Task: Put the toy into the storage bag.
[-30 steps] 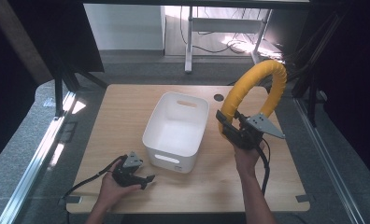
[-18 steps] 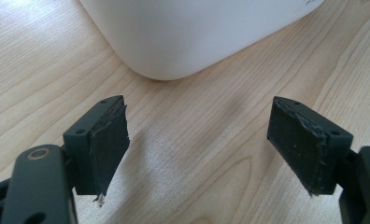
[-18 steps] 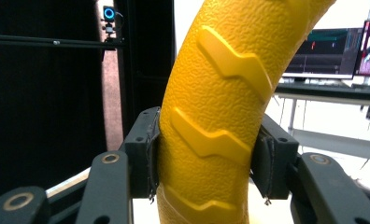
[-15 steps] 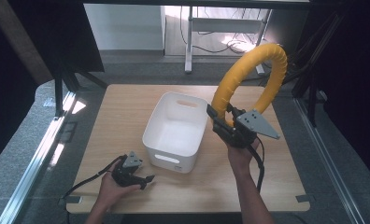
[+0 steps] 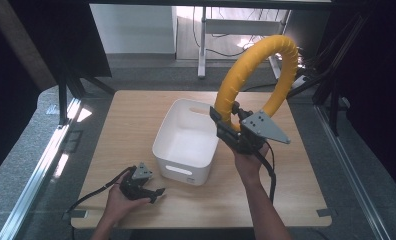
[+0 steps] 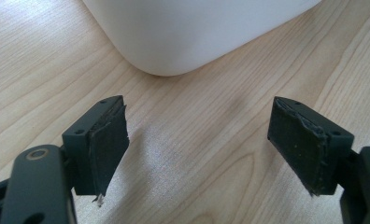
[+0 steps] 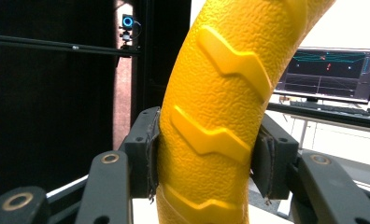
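Yellow ring (image 5: 256, 65): clamped in my right gripper (image 5: 225, 125), raised above white bin (image 5: 186, 142). Left gripper (image 5: 153, 192): released, resting near tabletop's (image 5: 126, 115) front edge.

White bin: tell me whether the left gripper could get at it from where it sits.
Probably yes. The left gripper rests open on the table just before the white bin, with bare wood between them.
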Tool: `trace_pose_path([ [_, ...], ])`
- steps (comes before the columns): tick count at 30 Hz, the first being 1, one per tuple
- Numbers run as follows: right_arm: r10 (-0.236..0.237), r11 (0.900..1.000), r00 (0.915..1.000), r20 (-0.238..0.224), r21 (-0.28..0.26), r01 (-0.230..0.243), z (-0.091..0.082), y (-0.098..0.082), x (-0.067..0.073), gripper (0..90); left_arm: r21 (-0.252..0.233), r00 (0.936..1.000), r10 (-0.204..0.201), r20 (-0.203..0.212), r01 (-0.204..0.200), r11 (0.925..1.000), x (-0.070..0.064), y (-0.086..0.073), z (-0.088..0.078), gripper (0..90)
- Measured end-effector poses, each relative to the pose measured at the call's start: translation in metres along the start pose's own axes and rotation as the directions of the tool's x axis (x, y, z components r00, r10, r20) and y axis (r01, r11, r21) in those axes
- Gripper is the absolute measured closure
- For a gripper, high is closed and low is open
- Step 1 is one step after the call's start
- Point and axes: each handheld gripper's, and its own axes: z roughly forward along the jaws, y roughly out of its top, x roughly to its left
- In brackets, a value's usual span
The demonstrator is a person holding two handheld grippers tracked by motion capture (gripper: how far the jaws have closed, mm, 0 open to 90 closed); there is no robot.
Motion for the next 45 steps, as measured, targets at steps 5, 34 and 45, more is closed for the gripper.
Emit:
trace_pose_path([
  [5, -0.008, 1.0, 0.9999, -0.013, -0.002, 0.008, 0.007, 0.007, 0.005, 49.8, 0.001, 1.0, 0.001, -0.001, -0.001, 1.0, 0.001, 0.0, -0.001, 20.2],
  [34, -0.034, 0.999, 0.9966, -0.075, -0.009, 0.034, 0.034, 0.026, 0.037, 49.8, -0.012, 0.9994, -0.033, 0.006, 0.033, 0.9994, 0.006, -0.003, -0.004, 20.3],
  [45, -0.04, 0.999, 0.9927, -0.114, 0.004, 0.04, 0.045, 0.019, 0.053, 49.7, -0.009, 0.9995, -0.03, 0.005, 0.03, 0.9995, 0.006, -0.003, -0.004, 20.3],
])
